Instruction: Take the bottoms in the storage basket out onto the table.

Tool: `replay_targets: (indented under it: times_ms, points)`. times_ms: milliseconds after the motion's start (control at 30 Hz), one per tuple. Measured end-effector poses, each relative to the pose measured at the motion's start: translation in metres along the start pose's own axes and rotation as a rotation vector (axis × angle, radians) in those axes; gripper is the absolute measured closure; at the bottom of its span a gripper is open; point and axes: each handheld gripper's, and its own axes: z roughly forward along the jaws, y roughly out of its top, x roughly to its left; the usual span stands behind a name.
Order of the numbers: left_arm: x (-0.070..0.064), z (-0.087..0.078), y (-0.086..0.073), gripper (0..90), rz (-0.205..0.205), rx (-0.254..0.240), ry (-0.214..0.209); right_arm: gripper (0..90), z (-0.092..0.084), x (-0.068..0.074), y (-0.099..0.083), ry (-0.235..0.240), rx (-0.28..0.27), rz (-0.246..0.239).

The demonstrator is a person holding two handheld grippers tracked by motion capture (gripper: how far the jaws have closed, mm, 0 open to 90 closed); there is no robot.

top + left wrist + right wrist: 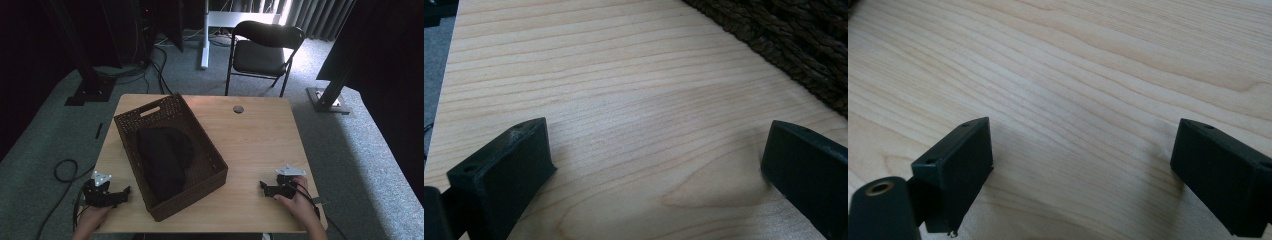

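A dark brown woven basket (202, 150) lies slantwise on the left half of the wooden table (260, 145), with a black cloth (165, 157) bundled inside it. My left gripper (125, 192) rests at the table's front left corner, just left of the basket, jaws open over bare wood (654, 145). The basket's woven wall (804, 45) shows at the upper right of the left gripper view. My right gripper (262, 187) sits near the front right edge, open, with nothing between its jaws (1083, 150).
A small round grey cap (238, 109) is set in the table's far edge. A black folding chair (262, 50) stands beyond the table on grey carpet. Black frame posts (92, 80) rise at both sides, and cables (65, 170) lie on the floor at left.
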Motion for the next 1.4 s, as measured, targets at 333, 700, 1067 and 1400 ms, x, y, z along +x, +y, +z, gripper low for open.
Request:
replay_targets:
  times_ms: [333, 700, 1067, 1400]
  points:
    - [0.000, 0.000, 0.000, 0.0, 0.000, 0.000, 0.000, 9.6, 0.000, 0.002, 0.000, -0.020, -0.001, 0.018]
    - [0.000, 0.000, 0.000, 0.0, 0.000, 0.000, 0.000, 10.1, 0.003, 0.001, 0.005, -0.022, 0.001, 0.039]
    - [0.000, 0.000, 0.000, 0.0, 0.000, 0.000, 0.000, 10.1, -0.008, 0.004, 0.026, -0.017, -0.077, 0.047]
    - [0.000, 0.000, 0.000, 0.0, 0.000, 0.000, 0.000, 10.1, -0.016, 0.008, 0.041, -0.011, -0.130, 0.040]
